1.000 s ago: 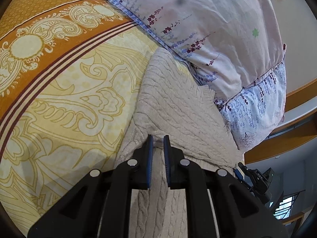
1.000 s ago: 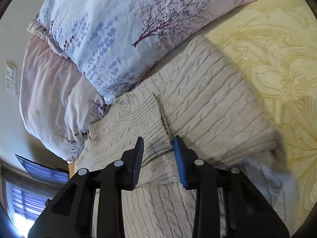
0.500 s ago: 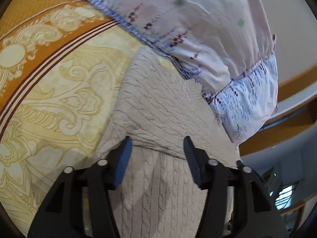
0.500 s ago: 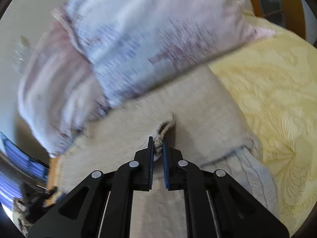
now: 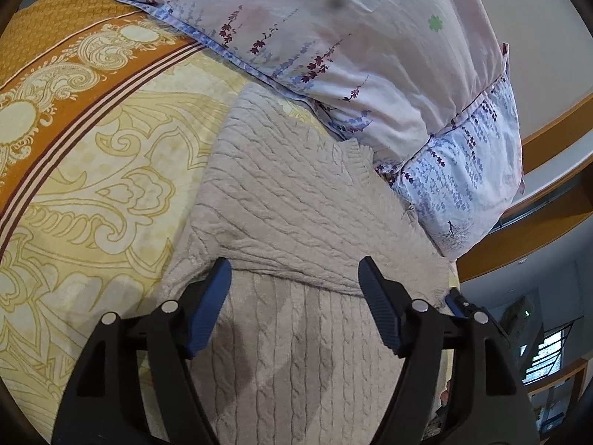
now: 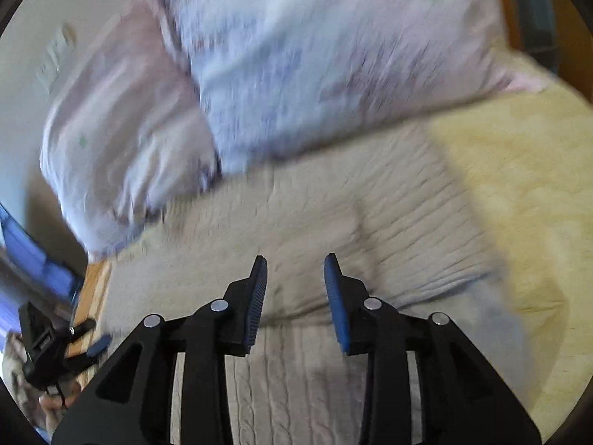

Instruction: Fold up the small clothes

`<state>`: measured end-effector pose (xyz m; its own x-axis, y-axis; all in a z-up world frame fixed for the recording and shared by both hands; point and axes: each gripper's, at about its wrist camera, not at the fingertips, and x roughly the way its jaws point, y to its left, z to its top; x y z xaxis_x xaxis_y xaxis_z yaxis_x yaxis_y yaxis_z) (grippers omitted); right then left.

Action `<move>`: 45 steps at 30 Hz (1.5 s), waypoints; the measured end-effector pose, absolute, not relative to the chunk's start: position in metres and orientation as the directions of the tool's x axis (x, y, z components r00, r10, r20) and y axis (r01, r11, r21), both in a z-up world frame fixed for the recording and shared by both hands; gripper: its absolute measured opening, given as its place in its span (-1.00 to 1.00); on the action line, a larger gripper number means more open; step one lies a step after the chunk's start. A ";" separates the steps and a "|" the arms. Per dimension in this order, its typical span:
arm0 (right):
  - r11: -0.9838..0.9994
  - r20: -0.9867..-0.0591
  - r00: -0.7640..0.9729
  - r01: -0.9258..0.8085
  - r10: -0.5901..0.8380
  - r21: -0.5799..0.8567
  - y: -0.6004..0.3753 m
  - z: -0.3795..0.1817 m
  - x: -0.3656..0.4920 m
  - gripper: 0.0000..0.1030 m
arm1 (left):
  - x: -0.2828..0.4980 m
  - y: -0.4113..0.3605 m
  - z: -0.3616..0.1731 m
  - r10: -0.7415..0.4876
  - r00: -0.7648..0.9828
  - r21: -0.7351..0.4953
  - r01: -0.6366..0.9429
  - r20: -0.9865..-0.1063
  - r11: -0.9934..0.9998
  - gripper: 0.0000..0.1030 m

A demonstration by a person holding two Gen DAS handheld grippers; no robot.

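My left gripper (image 5: 294, 272) has its jaws set wide apart and grips nothing. It hangs over the beige cable-knit sweater (image 5: 292, 200), with the folded-over edge (image 5: 296, 276) of the knit running across between the two blue pads (image 5: 207, 307). My right gripper (image 6: 295, 270) also stands with jaws apart, at a narrower gap, and holds nothing; the sweater (image 6: 333, 218) lies beneath it.

View differences:
- The left wrist view is sharp. It shows the cable pattern, the ribbed collar (image 5: 357, 155) touching the pillows, and the yellow bedspread (image 5: 100, 170) with its orange border band (image 5: 74, 63).
- The right wrist view is blurred. Knit detail and pillow print cannot be read there. It shows the plain yellow bedspread (image 6: 519, 170) on the sweater's right side, and at the lower left my other gripper (image 6: 52, 348) beside a wooden bed edge (image 6: 94, 296).
- The left wrist view shows the pink floral pillow (image 5: 352, 44) resting on the blue floral pillow (image 5: 463, 185). The right wrist view shows both as soft shapes only.

Edges and room:
- The sweater's far edge touches the pillows in both views.
- In the left wrist view the sweater's left edge meets open bedspread, which runs on to the border band.
- In the right wrist view open bedspread lies to the right of the sweater.
- A wooden rail (image 5: 537, 230) and a wall lie behind the pillows.
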<state>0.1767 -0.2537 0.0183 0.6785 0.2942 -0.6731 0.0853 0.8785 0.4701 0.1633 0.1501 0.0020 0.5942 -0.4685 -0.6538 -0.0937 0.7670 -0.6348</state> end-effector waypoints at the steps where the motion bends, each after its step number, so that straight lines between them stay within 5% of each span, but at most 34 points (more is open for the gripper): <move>1: 0.878 -0.689 0.658 0.086 0.305 0.471 -0.252 0.012 0.183 -0.21 | 0.161 0.149 0.003 -0.461 0.591 -0.625 -0.095 -0.662 0.775 0.33; 4: 0.865 -0.682 0.655 0.086 0.325 0.495 -0.258 0.019 0.178 -0.19 | 0.145 0.150 0.012 -0.468 0.587 -0.612 -0.059 -0.660 0.789 0.29; 8: 0.837 -0.613 0.694 0.028 0.377 0.546 -0.280 0.032 0.144 0.27 | 0.107 0.169 0.024 -0.463 0.615 -0.587 -0.001 -0.639 0.809 0.29; 16: 0.840 -0.627 0.710 0.092 0.321 0.535 -0.349 0.022 0.059 0.27 | 0.047 0.195 0.013 -0.504 0.612 -0.616 0.034 -0.610 0.787 0.21; 23: 0.778 -0.642 0.636 0.101 0.428 0.619 -0.363 -0.010 0.030 -0.03 | 0.021 0.186 -0.010 -0.573 0.576 -0.681 0.038 -0.583 0.731 -0.06; 30: 0.644 -0.518 0.591 -0.004 0.618 0.765 -0.354 -0.033 -0.004 -0.34 | -0.012 0.174 -0.016 -0.667 0.551 -0.741 0.124 -0.502 0.660 -0.28; 39: 0.558 -0.421 0.527 -0.126 0.739 0.820 -0.358 -0.044 -0.056 -0.36 | -0.058 0.172 -0.043 -0.794 0.508 -0.828 0.244 -0.335 0.505 -0.25; 45: 0.585 -0.484 0.464 -0.094 0.742 0.806 -0.350 -0.066 -0.054 -0.35 | -0.060 0.154 -0.063 -0.802 0.450 -0.810 0.243 -0.393 0.533 -0.25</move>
<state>-0.0544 -0.3503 -0.0657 0.4639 0.7418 -0.4843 -0.0943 0.5849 0.8056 -0.0601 0.1541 -0.0627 0.4499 -0.8020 -0.3930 0.2434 0.5335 -0.8100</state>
